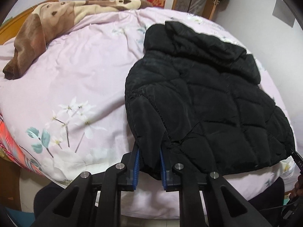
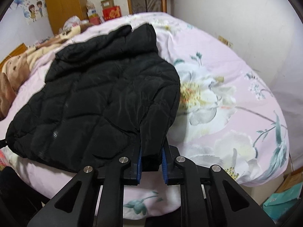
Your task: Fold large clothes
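Observation:
A black quilted hooded jacket (image 1: 204, 98) lies spread on a pink floral quilt (image 1: 75, 79), its hood toward the far side of the bed. My left gripper (image 1: 149, 158) is shut on the cuff of the jacket's left sleeve (image 1: 145, 121), the blue pads pressing the fabric on both sides. In the right wrist view the same jacket (image 2: 90, 98) fills the left half. My right gripper (image 2: 151, 157) is shut on the cuff of the other sleeve (image 2: 155, 117), which hangs taut from the shoulder. Both cuffs are held just off the bed's near edge.
A brown and cream blanket (image 1: 37, 34) is bunched along the far left of the bed. A wooden wardrobe (image 2: 64, 3), boxes and a bag stand behind the bed. A white wall (image 2: 246, 19) runs along the right side. A teal box (image 2: 284, 204) sits on the floor.

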Action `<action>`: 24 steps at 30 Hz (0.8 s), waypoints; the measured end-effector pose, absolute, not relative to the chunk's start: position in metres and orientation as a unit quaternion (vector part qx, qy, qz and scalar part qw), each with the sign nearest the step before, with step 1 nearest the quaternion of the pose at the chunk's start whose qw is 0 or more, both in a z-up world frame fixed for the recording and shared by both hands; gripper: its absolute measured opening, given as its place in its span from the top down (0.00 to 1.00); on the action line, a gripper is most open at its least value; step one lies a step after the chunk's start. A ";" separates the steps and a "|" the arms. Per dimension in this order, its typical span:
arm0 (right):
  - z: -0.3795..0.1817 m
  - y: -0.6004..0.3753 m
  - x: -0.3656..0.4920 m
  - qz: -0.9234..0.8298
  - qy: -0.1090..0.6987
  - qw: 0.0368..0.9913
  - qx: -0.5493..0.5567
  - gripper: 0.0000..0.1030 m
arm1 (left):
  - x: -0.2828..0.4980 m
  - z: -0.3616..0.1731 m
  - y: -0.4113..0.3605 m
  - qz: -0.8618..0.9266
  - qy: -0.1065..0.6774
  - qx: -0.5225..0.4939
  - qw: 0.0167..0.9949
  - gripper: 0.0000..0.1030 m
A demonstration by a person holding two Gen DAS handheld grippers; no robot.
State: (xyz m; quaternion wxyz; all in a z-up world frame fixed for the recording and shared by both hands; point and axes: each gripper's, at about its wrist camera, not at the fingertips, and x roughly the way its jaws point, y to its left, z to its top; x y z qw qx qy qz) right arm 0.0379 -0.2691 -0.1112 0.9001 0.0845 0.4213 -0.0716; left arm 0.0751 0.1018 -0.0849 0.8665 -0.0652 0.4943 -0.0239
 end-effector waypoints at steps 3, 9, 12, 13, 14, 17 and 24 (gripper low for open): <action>-0.097 -0.267 0.030 -0.067 0.409 0.906 0.087 0.85 | 0.068 -0.069 0.107 -0.030 0.481 -0.075 0.873 0.83; -0.073 -0.266 0.008 -0.060 0.389 0.914 0.095 0.86 | 0.046 -0.046 0.117 -0.044 0.463 -0.088 0.881 0.83; -0.059 -0.262 -0.007 -0.054 0.378 0.920 0.091 0.86 | 0.038 -0.033 0.120 -0.047 0.453 -0.093 0.885 0.83; -0.054 -0.261 -0.011 -0.052 0.374 0.921 0.090 0.87 | 0.032 -0.028 0.122 -0.051 0.447 -0.094 0.888 0.83; -0.051 -0.260 -0.015 -0.050 0.373 0.922 0.089 0.87 | 0.028 -0.025 0.123 -0.051 0.444 -0.094 0.890 0.83; -0.039 -0.256 -0.031 -0.045 0.364 0.926 0.083 0.87 | 0.013 -0.013 0.129 -0.055 0.434 -0.096 0.894 0.83; -0.031 -0.255 -0.056 -0.042 0.359 0.929 0.081 0.87 | -0.019 0.001 0.133 -0.064 0.425 -0.091 0.898 0.83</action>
